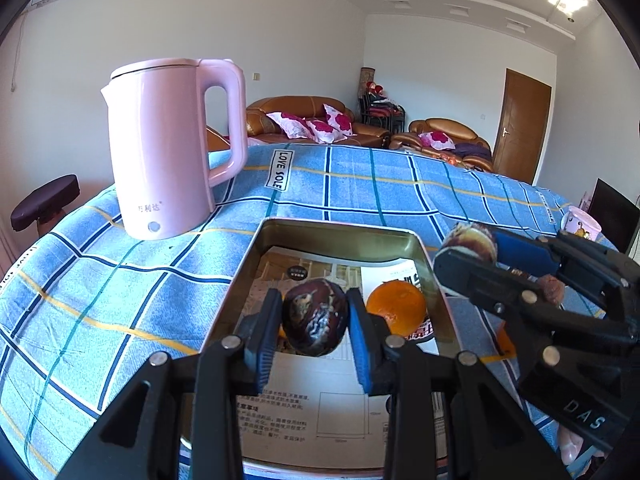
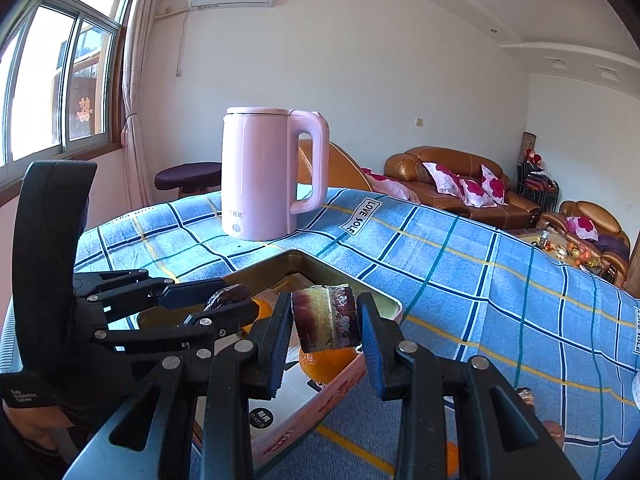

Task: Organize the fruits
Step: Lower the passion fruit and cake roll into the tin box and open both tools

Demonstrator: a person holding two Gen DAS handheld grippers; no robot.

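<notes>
A living room with brown sofas [image 1: 304,120] is surrounding the bench [image 1: 120,280], which is wearing a blue checked cloth and carrying a pink kettle [image 1: 168,148]. A metal tray [image 1: 340,236] is lying beside the kettle, holding an orange [image 1: 396,306]. The left gripper [image 1: 314,332] is holding a dark wrinkled fruit [image 1: 316,316] over the tray, long axis upright. The right gripper [image 2: 324,330] is clamping a purple-green fruit piece [image 2: 324,318] above the tray's rim, cut face upward.

blue checked table [image 1: 360,184] bears kettle [image 1: 168,152], tin [image 1: 340,240].

Dark wrinkled fruit [image 1: 315,322] above tin [image 1: 332,232]
</notes>
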